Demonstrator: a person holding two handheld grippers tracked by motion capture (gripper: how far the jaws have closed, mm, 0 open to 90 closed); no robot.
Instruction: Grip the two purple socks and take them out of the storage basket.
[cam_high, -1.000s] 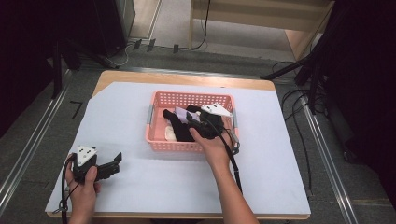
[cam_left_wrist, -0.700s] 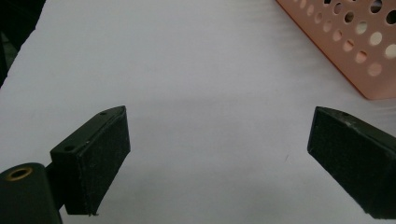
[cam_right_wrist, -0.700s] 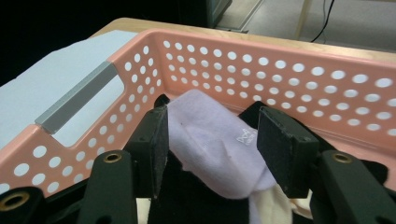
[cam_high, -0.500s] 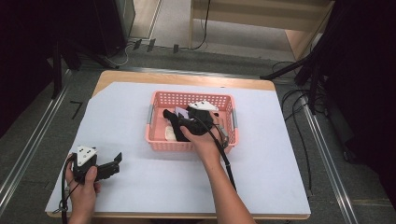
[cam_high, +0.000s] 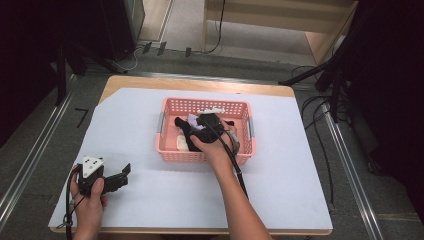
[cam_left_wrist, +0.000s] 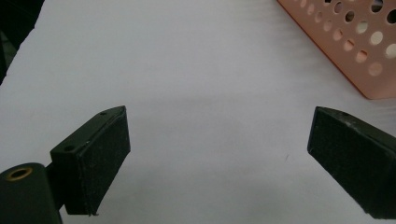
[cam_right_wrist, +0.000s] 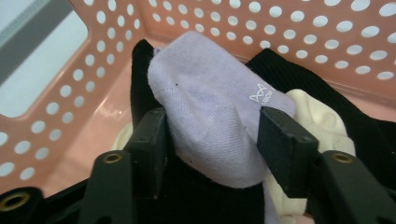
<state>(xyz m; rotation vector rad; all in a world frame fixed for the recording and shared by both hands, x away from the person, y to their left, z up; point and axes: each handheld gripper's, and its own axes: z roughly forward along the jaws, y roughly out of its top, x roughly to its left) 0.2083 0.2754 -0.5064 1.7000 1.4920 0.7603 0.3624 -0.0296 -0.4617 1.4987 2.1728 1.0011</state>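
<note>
Pink dot-perforated basket, lilac sock with white logo, black and cream socks, white table cover.

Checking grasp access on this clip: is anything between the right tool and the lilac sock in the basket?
Nothing visible. The right tool has its jaws on either side of the lilac sock, which lies on top of the black and cream socks in the pink basket.
</note>
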